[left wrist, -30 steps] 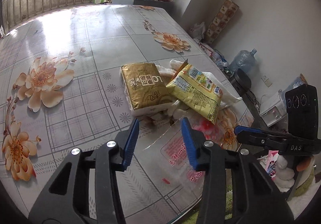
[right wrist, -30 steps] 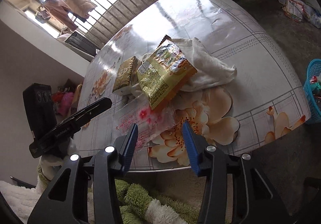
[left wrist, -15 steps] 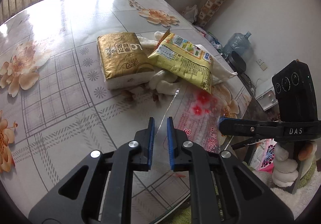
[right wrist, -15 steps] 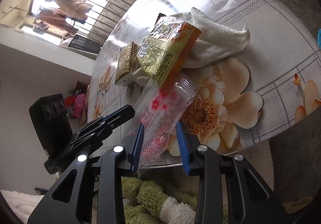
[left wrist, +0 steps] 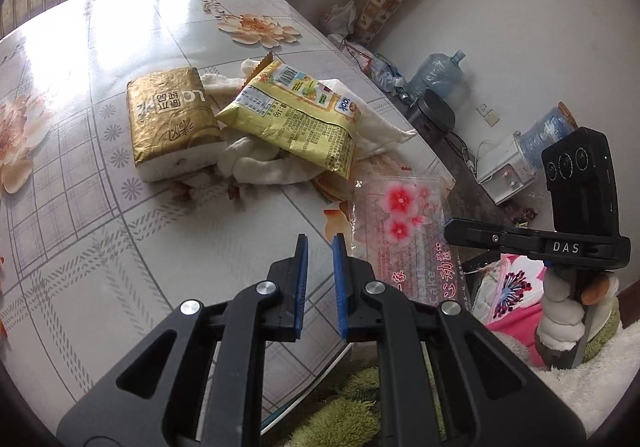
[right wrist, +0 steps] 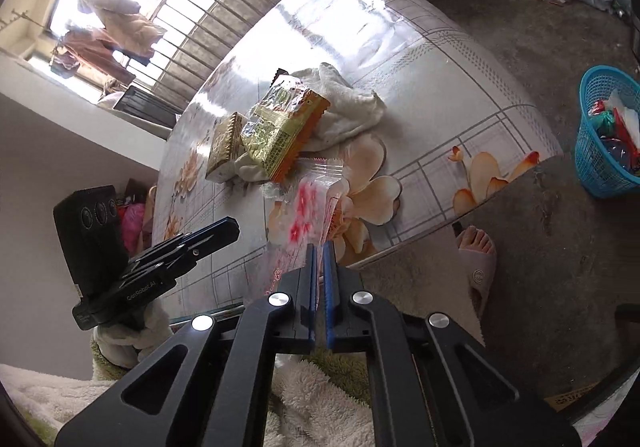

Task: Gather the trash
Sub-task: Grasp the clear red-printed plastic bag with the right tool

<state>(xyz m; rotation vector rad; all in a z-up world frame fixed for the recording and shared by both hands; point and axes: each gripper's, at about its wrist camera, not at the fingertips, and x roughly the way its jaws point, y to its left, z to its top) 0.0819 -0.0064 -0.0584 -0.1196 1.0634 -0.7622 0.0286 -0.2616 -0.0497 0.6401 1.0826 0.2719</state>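
A clear wrapper with pink flowers and red print (right wrist: 308, 203) hangs over the table's near edge. My right gripper (right wrist: 319, 247) has its jaws closing tight on the wrapper's near end, and the pads pinch the film. In the left wrist view the same wrapper (left wrist: 400, 223) lies just right of my left gripper (left wrist: 319, 239). That gripper's jaws stand a narrow gap apart above the tabletop, with nothing between them. Farther back, a yellow snack bag (left wrist: 296, 123) rests on a white cloth (left wrist: 260, 167) beside a gold tissue pack (left wrist: 168, 115).
The floral table (left wrist: 100, 247) ends right beneath both grippers. A blue basket (right wrist: 600, 135) holding wrappers stands on the floor at the right. A person's foot in a slipper (right wrist: 478, 259) is by the table corner. Water bottles (left wrist: 436, 75) and clutter line the wall.
My right gripper's jaws went from wide apart to pinched on the clear wrapper. My left gripper's jaws narrowed to a slit and it shifted left, so the wrapper now lies to its right.
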